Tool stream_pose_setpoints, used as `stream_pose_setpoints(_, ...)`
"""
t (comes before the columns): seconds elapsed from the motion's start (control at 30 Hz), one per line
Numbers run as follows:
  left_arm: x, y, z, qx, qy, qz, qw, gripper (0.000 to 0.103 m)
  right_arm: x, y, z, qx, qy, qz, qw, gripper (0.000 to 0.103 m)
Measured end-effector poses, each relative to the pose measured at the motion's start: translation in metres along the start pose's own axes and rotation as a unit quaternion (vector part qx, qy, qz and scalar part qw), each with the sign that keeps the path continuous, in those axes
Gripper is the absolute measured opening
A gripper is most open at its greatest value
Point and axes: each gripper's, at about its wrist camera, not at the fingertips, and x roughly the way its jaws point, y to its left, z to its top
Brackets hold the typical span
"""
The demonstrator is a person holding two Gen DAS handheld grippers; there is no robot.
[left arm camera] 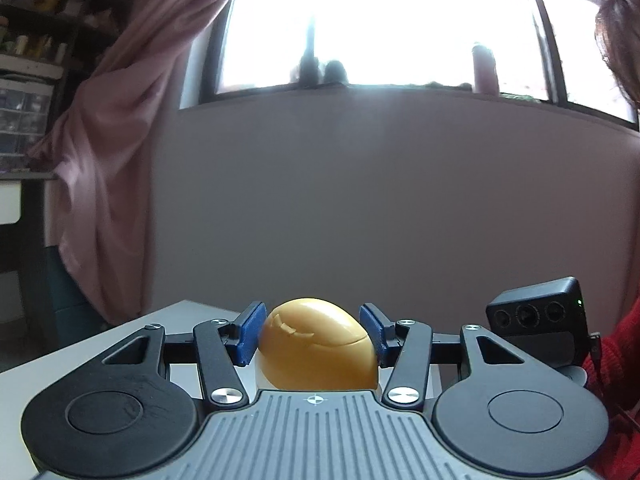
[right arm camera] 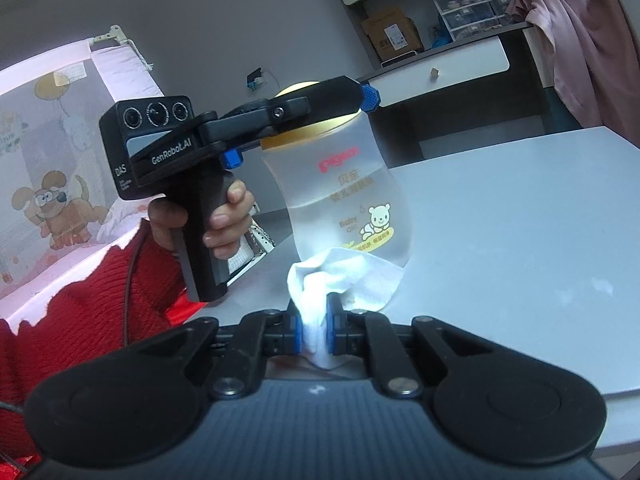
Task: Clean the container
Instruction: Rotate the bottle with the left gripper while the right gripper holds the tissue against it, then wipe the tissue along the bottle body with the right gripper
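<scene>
White wipe [right arm camera: 316,300] in right gripper [right arm camera: 314,328] touches "Pigeon" bottle [right arm camera: 344,200].

The translucent bottle [right arm camera: 352,196] carries a red "Pigeon" logo, pale Chinese lettering too faint to read, "Baby Oil" and a small bear picture above a yellow band of tiny unreadable characters. The handheld left gripper [right arm camera: 160,148] shows "GenRobot.AI" on its side and "DAS" on its rear body.
</scene>
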Motion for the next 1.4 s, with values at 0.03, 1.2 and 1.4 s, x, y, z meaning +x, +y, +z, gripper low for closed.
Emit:
stream_pose_setpoints(0.03, 0.001, -0.001, 0.003, -0.005, 0.004, 0.007, 1.0, 0.052, -0.001, -0.001, 0.0, 0.0, 0.0, 0.0, 1.0, 0.011)
stream_pose_setpoints(1.2, 0.004, -0.079, 0.088, -0.082, 0.131, 0.312, 0.9374, 0.048, -0.028, 0.018, 0.006, -0.014, -0.044, -0.005, 0.999, 0.011)
stream_pose_setpoints(1.4, 0.008, -0.08, 0.098, -0.078, 0.144, 0.328, 0.9306, 0.047, -0.026, 0.026, 0.022, -0.025, -0.069, -0.005, 0.997, 0.011)
